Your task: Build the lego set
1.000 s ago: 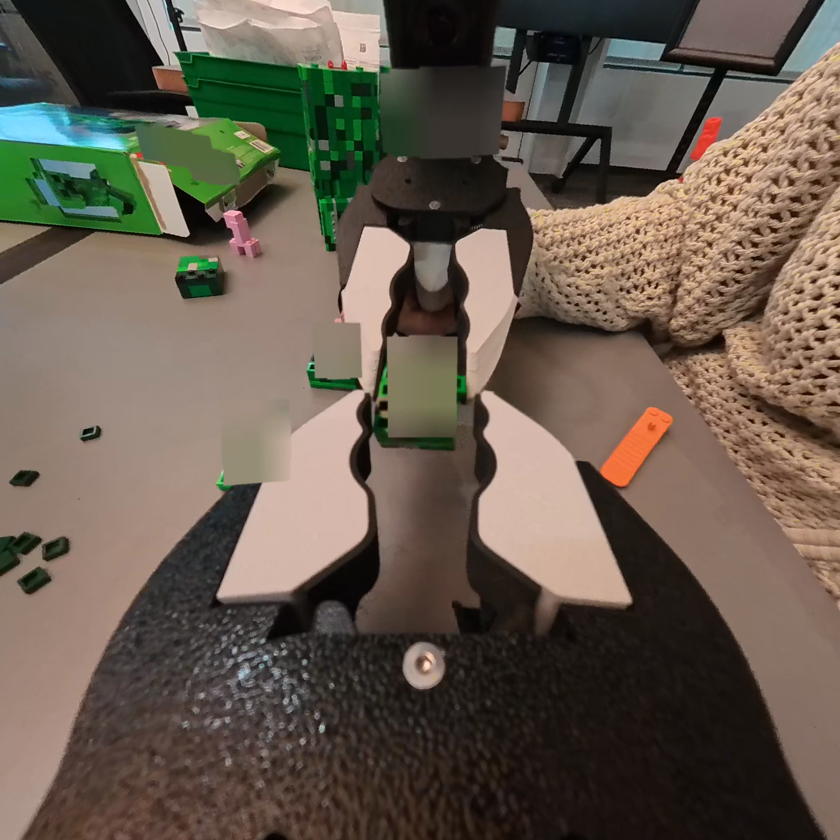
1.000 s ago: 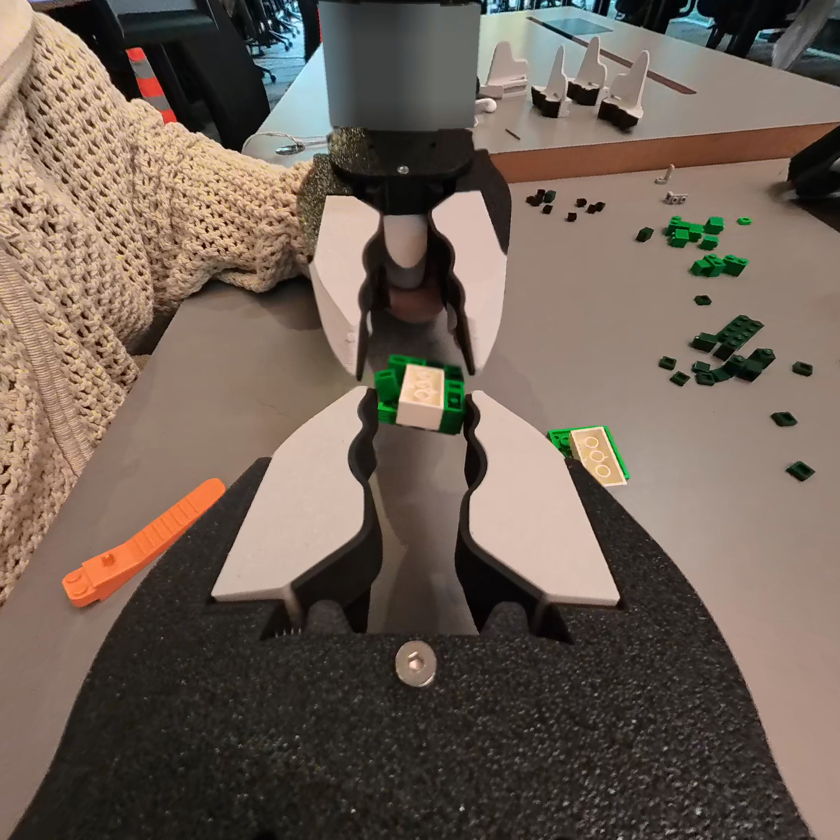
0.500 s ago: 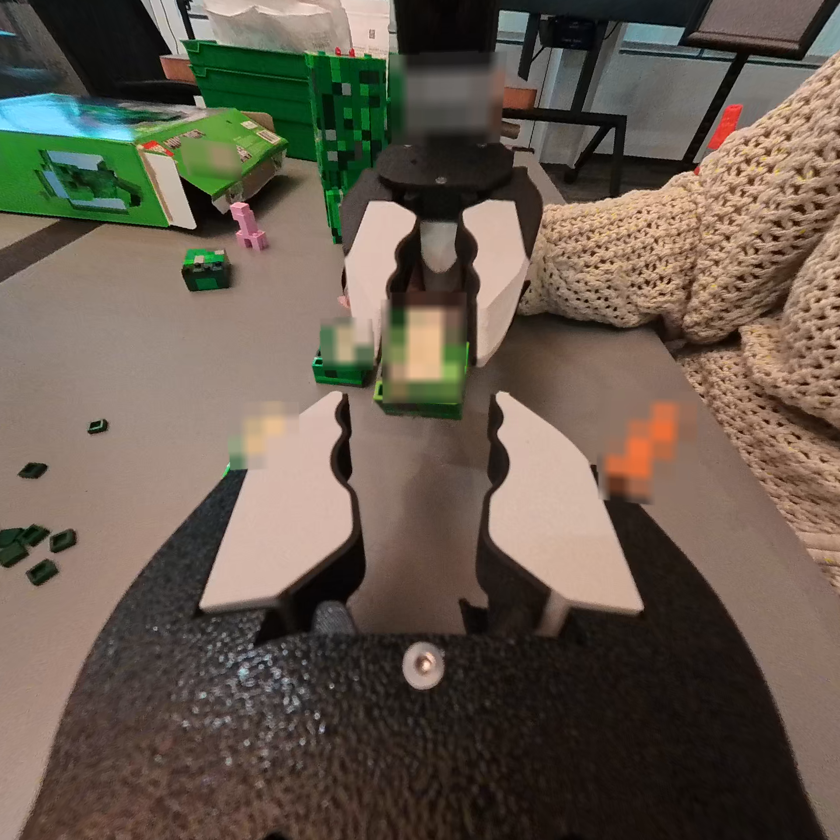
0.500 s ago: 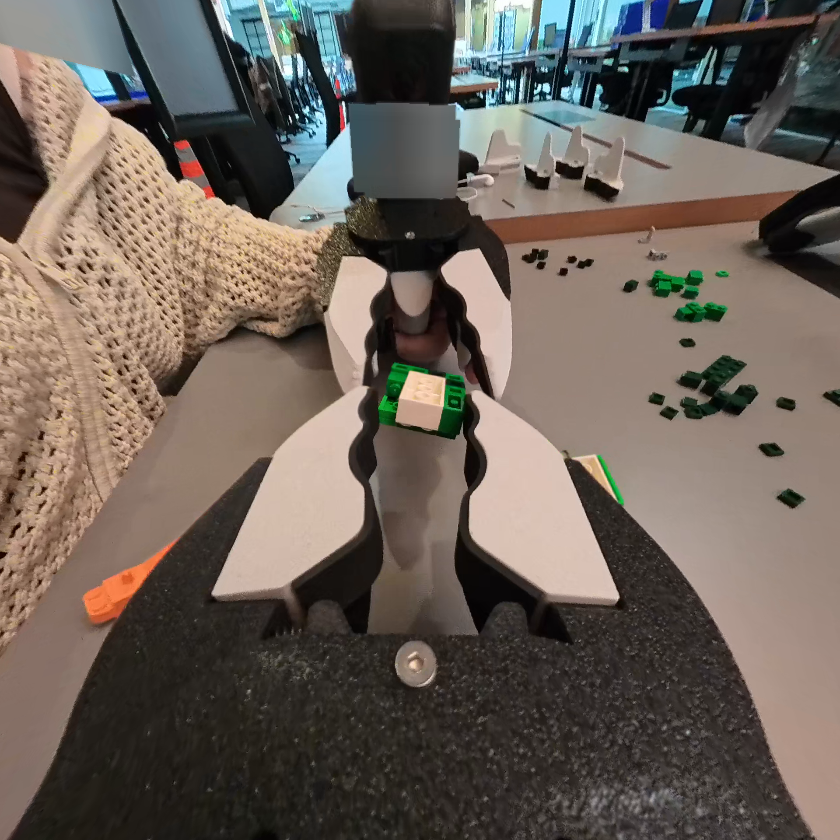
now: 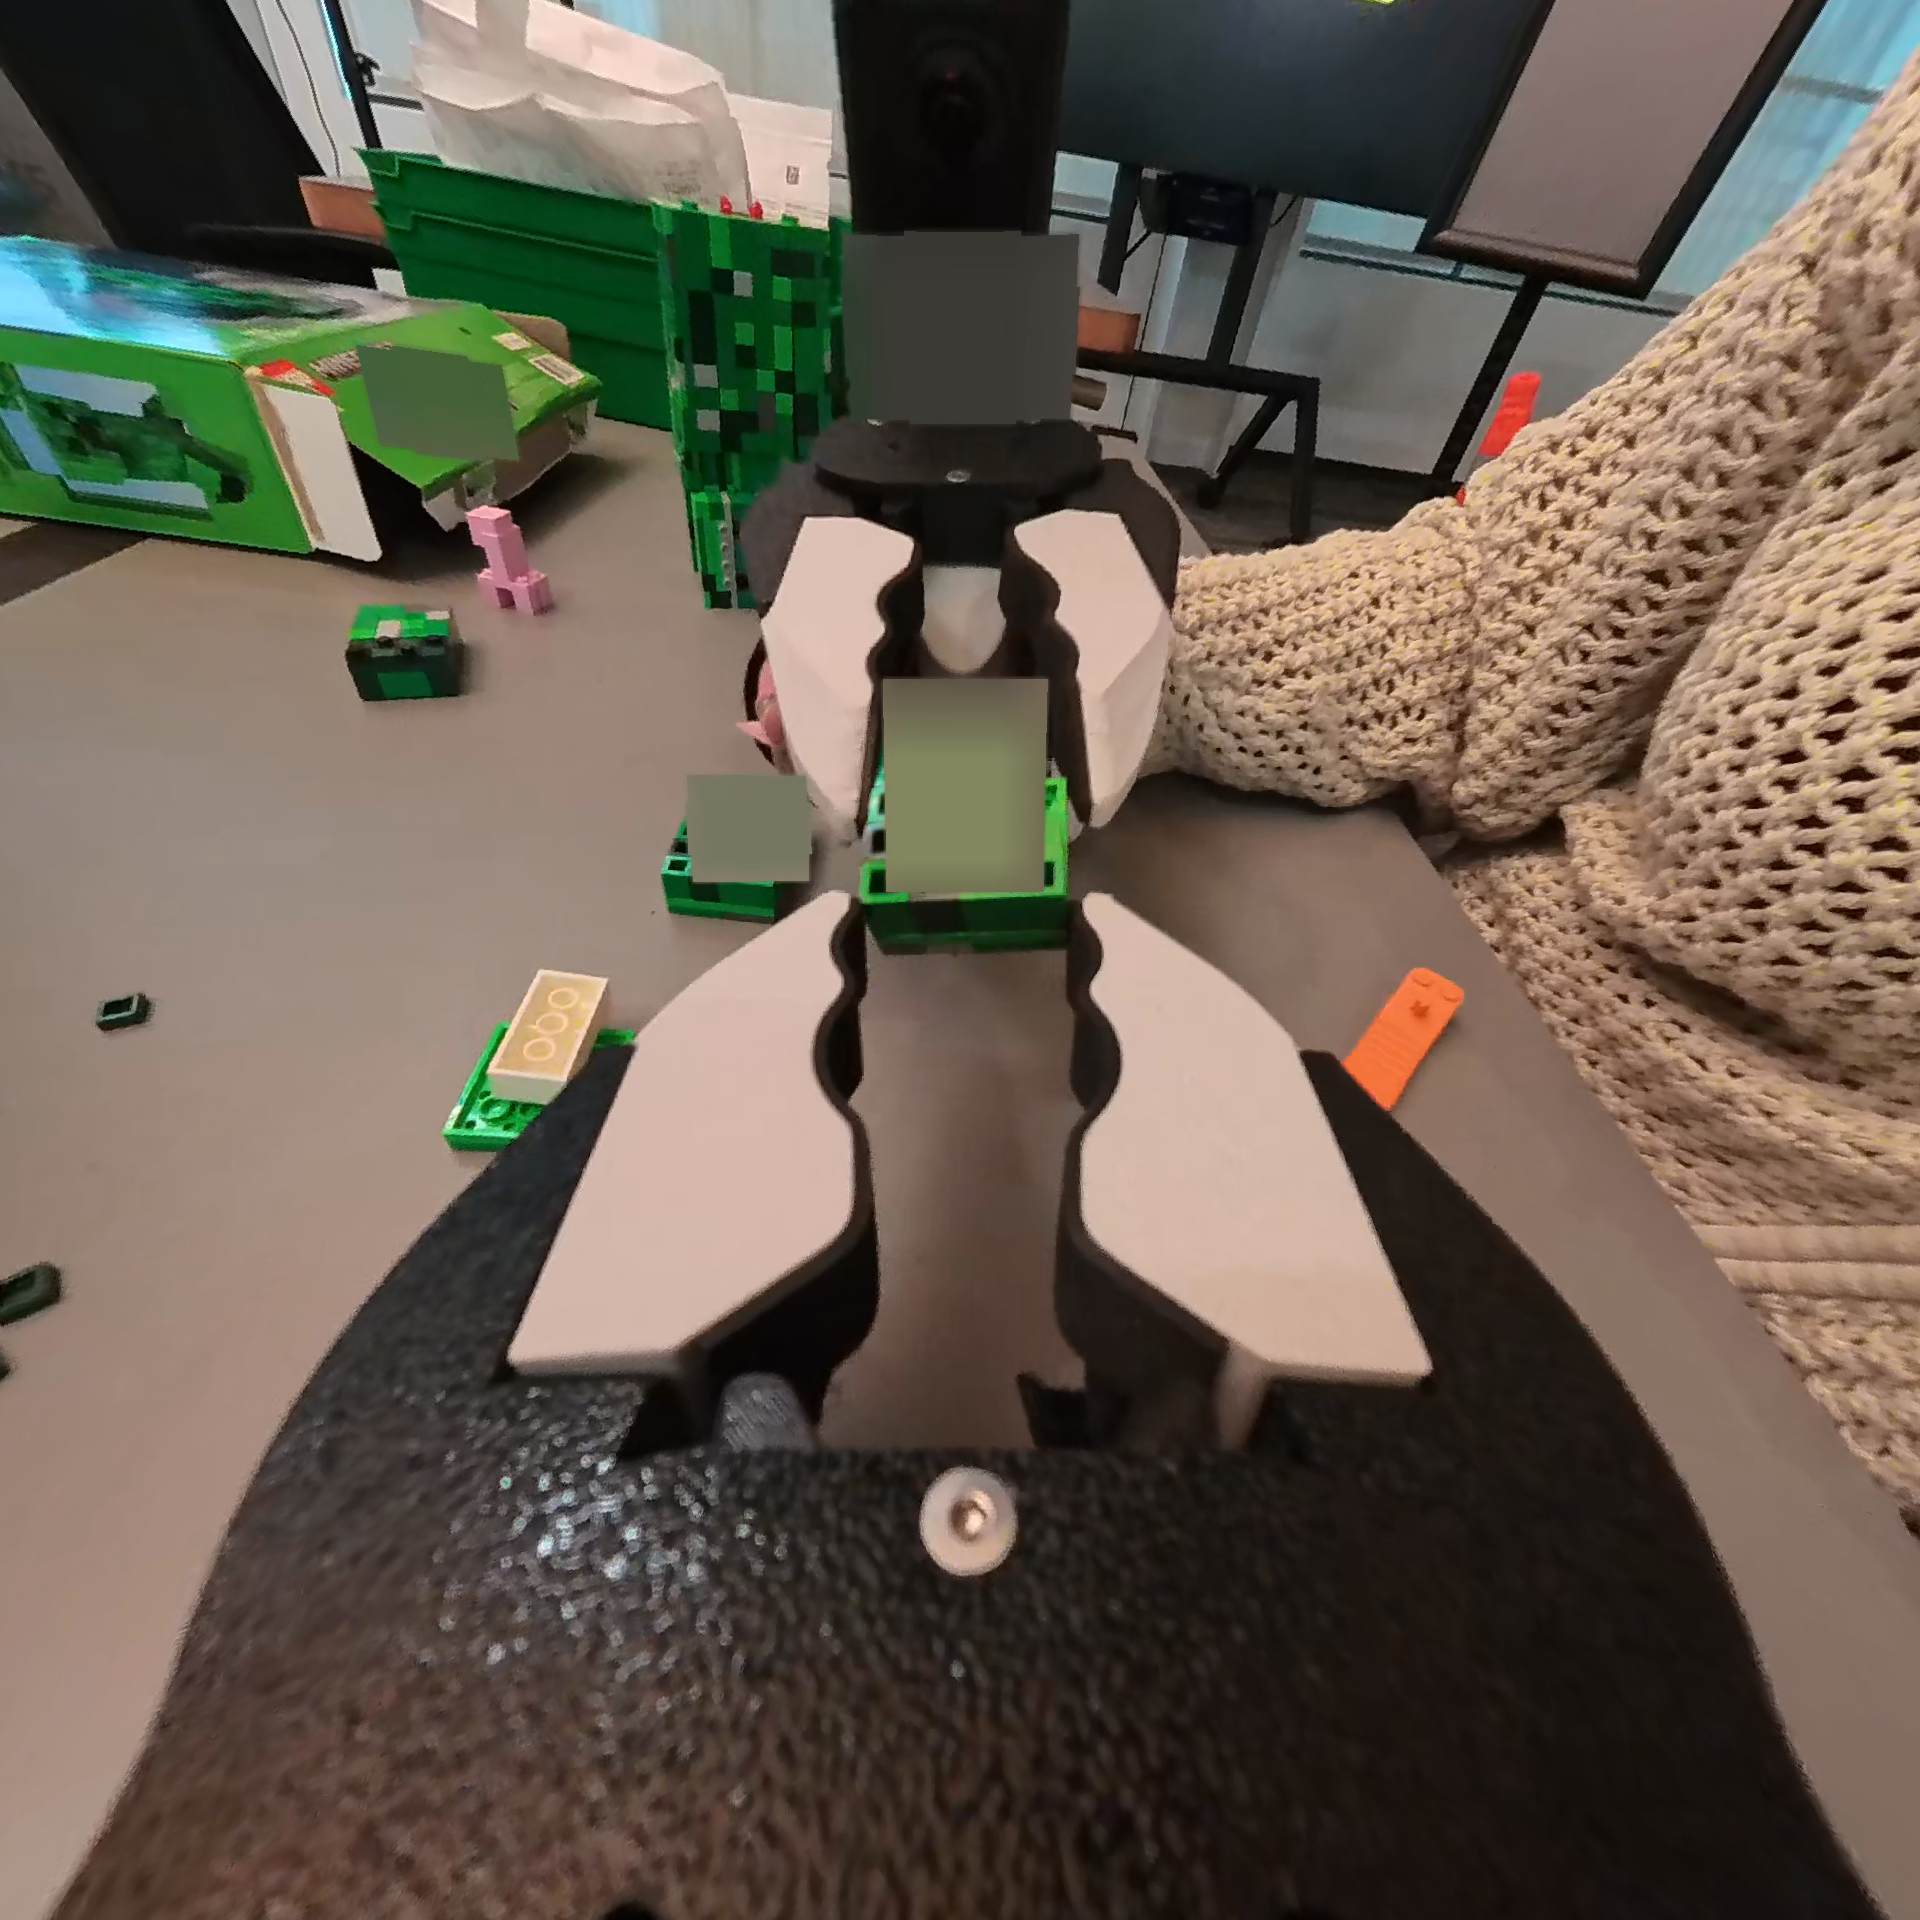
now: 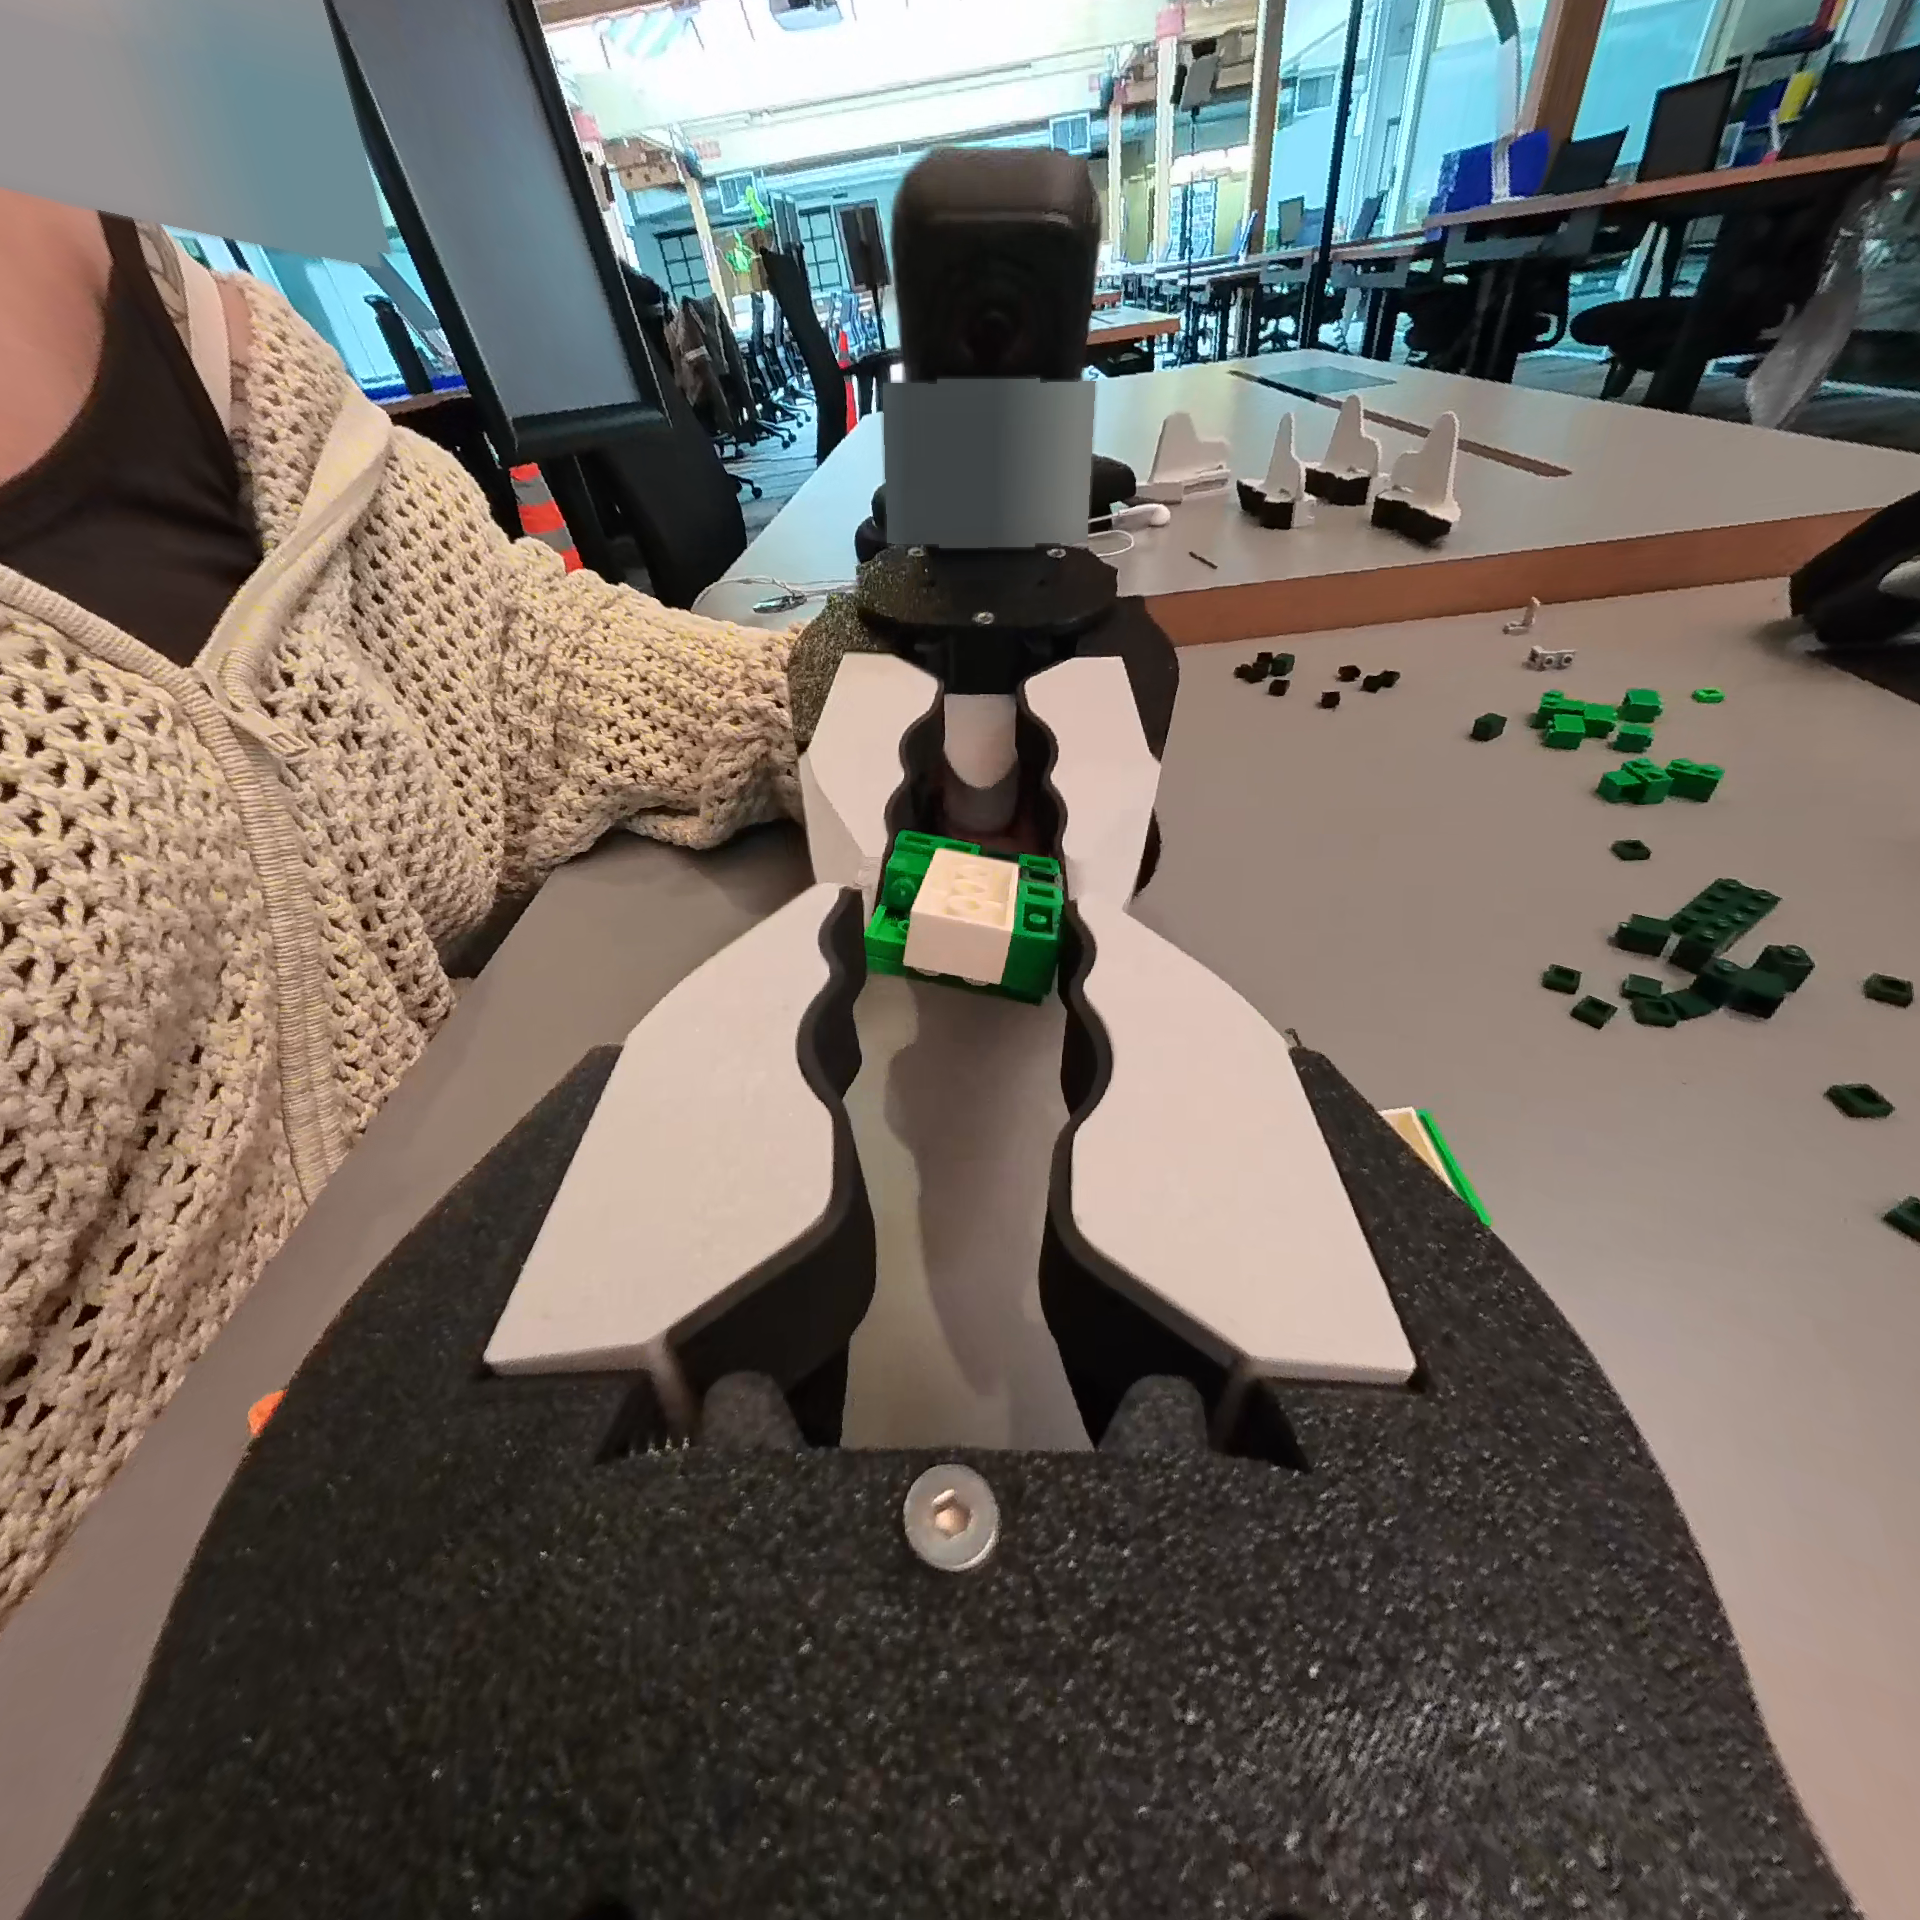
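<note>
A small green and white lego assembly hangs above the grey table, held from both ends. My right gripper is shut on its near end in the right wrist view. My left gripper is shut on the assembly from the opposite side. The two grippers face each other tip to tip. A mosaic patch covers the assembly's top in the left wrist view. A green plate with a tan brick lies left of my left gripper and also shows in the right wrist view.
An orange brick separator lies on the table near a person's knit sleeve. A green box, a tall green build, a pink figure and a green cube stand behind. Loose dark green pieces and bright green pieces are scattered. The tips of both grippers are at nearly the same place. The orange brick separator is about 15 centimetres from both grippers' fingertips.
My left gripper opened wider half a second ago and has closed again on the assembly. The right gripper kept its hold and tilted up, with the assembly rising off the table.
</note>
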`<state>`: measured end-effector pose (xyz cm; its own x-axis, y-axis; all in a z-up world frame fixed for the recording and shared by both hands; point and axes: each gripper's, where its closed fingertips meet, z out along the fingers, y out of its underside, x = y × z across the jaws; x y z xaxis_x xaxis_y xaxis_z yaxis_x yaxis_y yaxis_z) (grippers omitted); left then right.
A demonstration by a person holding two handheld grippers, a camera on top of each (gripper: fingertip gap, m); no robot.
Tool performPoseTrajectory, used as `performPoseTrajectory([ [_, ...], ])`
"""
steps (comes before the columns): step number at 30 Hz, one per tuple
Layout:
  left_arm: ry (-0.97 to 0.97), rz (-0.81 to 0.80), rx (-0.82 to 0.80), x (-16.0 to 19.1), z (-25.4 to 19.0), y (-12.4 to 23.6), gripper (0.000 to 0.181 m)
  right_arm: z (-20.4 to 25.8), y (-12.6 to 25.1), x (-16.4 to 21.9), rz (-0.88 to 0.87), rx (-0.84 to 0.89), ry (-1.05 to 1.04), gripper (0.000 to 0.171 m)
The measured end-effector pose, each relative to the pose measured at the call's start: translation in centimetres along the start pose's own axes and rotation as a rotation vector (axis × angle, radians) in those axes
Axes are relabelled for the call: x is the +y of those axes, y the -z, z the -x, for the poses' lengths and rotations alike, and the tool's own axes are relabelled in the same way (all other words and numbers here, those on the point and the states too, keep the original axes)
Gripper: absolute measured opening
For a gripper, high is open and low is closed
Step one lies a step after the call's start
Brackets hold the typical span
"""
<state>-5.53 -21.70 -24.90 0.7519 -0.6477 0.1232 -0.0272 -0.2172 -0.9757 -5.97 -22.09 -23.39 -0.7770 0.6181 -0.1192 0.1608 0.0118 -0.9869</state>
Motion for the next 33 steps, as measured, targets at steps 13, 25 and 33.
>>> performPoseTrajectory([
  [13,-0.136,0.051,-0.411,0.3,4.3,0.3,0.035,-4.7,1.0,-1.4,0.125,0.552,0.209,0.055],
  [25,-0.188,0.069,-0.444,0.4,4.5,0.4,0.035,-5.7,1.9,-0.4,0.216,0.632,0.247,0.047],
  [33,-0.206,0.083,-0.476,0.6,4.9,0.6,0.035,-5.1,1.1,0.0,0.218,0.578,0.225,0.05],
])
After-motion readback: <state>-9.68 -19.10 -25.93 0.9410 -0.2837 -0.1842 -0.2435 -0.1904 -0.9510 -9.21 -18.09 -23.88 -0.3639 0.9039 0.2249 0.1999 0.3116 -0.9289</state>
